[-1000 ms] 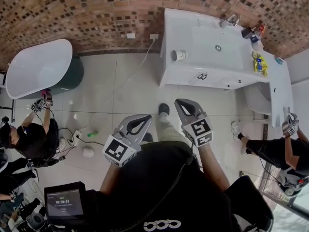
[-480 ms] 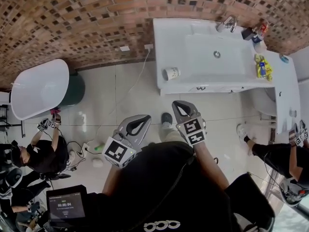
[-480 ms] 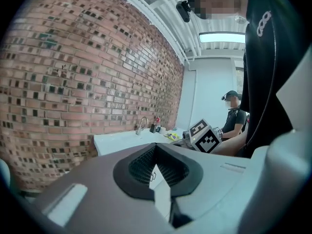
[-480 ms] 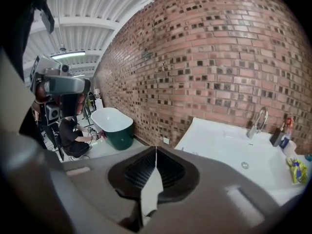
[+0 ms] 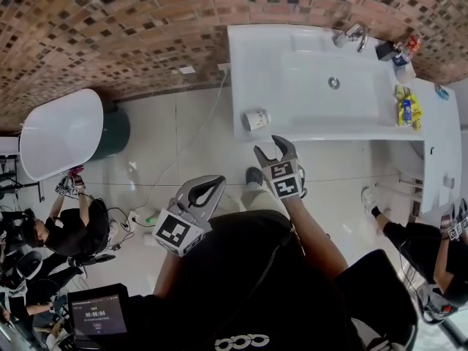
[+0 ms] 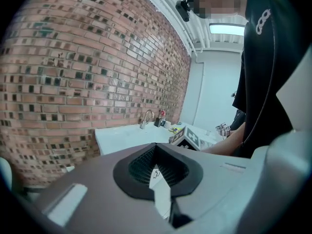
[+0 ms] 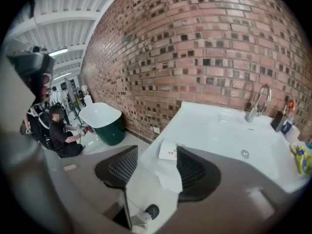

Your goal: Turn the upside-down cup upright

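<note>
A white paper cup with a red mark stands near the front left corner of the white vanity counter. In the right gripper view the cup shows beyond the gap between the jaws. My right gripper is held just short of the counter's front edge, pointing at the cup; its jaws are opening and nothing is between them. My left gripper hangs lower left over the floor, shut and empty. In the left gripper view its pads meet, with the counter ahead.
A sink basin and a faucet are set in the counter, with bottles and yellow packs at its right end. A white bathtub stands at left. People crouch on the floor at left and right.
I have come closer to the counter. My right gripper moved forward toward the cup and its jaws parted. My left gripper stayed shut and kept low at the left.
</note>
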Demonstrator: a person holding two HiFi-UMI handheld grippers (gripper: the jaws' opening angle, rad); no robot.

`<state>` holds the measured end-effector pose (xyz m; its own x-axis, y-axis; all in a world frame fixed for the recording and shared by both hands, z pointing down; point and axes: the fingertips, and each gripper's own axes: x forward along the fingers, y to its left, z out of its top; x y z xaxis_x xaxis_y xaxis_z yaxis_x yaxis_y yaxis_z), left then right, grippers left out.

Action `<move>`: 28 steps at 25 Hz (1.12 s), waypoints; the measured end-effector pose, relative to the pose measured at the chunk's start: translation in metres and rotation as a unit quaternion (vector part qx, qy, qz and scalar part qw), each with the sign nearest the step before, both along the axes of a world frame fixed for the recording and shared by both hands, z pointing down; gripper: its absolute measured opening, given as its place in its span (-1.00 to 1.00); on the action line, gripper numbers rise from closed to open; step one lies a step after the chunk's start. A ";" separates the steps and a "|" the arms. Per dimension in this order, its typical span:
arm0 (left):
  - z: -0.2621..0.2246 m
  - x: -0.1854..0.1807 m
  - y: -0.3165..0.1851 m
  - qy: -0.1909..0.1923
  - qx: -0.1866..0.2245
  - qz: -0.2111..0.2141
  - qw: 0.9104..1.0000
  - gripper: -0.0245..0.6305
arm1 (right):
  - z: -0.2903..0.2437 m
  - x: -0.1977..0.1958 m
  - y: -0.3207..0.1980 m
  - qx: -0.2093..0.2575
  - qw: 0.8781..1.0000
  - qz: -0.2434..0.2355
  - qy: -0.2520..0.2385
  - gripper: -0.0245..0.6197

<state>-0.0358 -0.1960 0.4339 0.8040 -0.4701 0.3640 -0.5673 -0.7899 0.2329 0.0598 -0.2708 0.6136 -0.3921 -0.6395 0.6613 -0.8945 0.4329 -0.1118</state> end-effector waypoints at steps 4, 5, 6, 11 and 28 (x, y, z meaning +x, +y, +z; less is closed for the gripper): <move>0.004 -0.009 -0.007 -0.004 -0.011 -0.014 1.000 -0.88 | 0.035 0.009 -0.030 -0.024 0.998 0.059 -0.013 0.22; 0.006 -0.014 -0.008 -0.005 -0.013 -0.018 1.000 -0.88 | 0.045 0.009 -0.035 -0.030 0.997 0.066 -0.008 0.37; 0.009 -0.018 -0.010 -0.006 -0.014 -0.022 1.000 -0.88 | 0.055 0.009 -0.040 -0.036 0.997 0.069 0.000 0.43; 0.008 -0.038 -0.024 -0.004 -0.008 -0.014 1.000 -0.88 | 0.097 0.003 -0.059 -0.068 0.994 0.071 0.038 0.47; 0.000 -0.091 -0.046 -0.002 0.013 -0.025 1.000 -0.88 | 0.136 0.003 -0.083 -0.112 0.985 0.106 0.072 0.34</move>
<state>-0.1267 -0.2417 0.4335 0.7785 -0.5188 0.3532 -0.6064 -0.7669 0.2101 0.0630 -0.3534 0.7492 -0.1577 -0.5288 0.8340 -0.9756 0.2142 -0.0487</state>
